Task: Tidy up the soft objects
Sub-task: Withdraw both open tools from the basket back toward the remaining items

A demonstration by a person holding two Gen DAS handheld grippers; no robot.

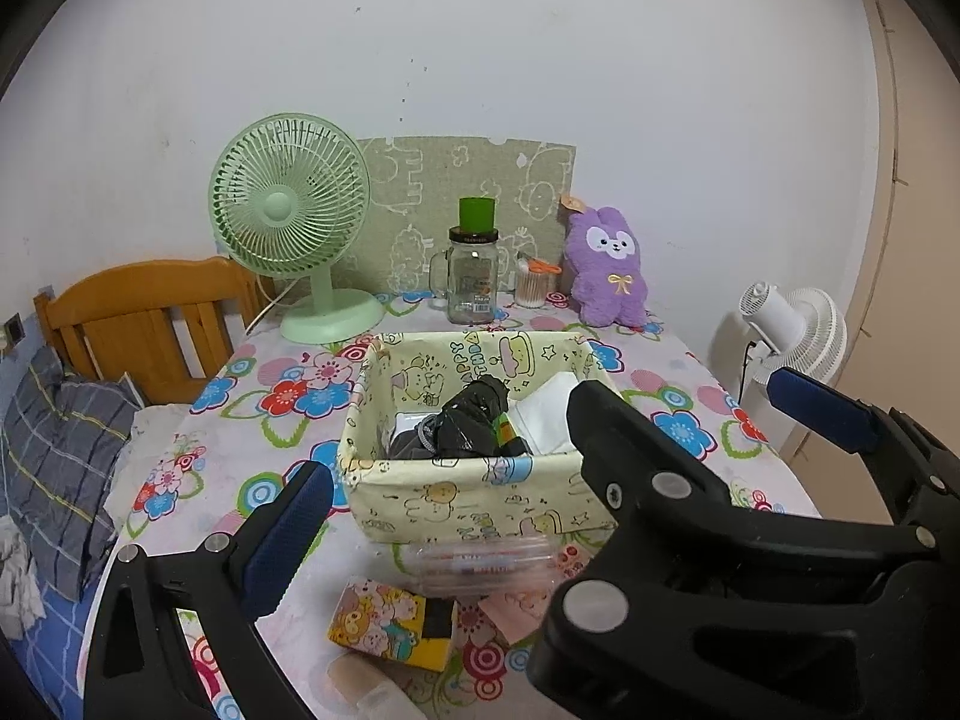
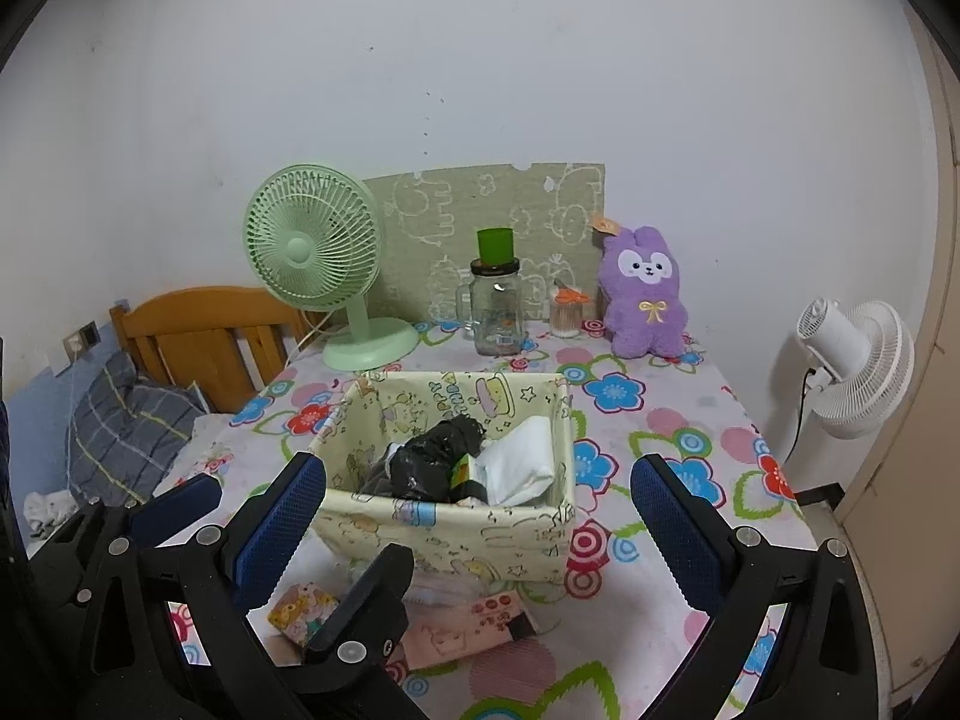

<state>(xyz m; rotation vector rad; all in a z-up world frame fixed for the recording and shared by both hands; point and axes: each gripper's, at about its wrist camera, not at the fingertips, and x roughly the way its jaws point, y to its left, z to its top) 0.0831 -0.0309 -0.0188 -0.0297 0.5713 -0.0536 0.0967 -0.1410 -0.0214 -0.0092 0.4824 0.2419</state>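
A cream cartoon-print fabric basket (image 1: 480,495) (image 2: 444,531) sits mid-table. Inside lie a black crumpled bundle (image 1: 471,426) (image 2: 429,459) and a white folded cloth (image 1: 549,411) (image 2: 522,462). A purple plush rabbit (image 1: 609,267) (image 2: 645,294) stands at the table's back right. My left gripper (image 1: 552,480) is open and empty, just in front of the basket. My right gripper (image 2: 480,516) is open and empty, also in front of the basket. The right gripper's body crosses the right of the left wrist view.
A green desk fan (image 1: 291,222) (image 2: 318,258), a glass jar with green cap (image 1: 474,276) (image 2: 497,300) and a cotton-swab tub (image 1: 534,285) line the back. A cartoon box (image 1: 393,624) and packets (image 2: 474,624) lie in front of the basket. A white fan (image 2: 852,360) stands right; a bed left.
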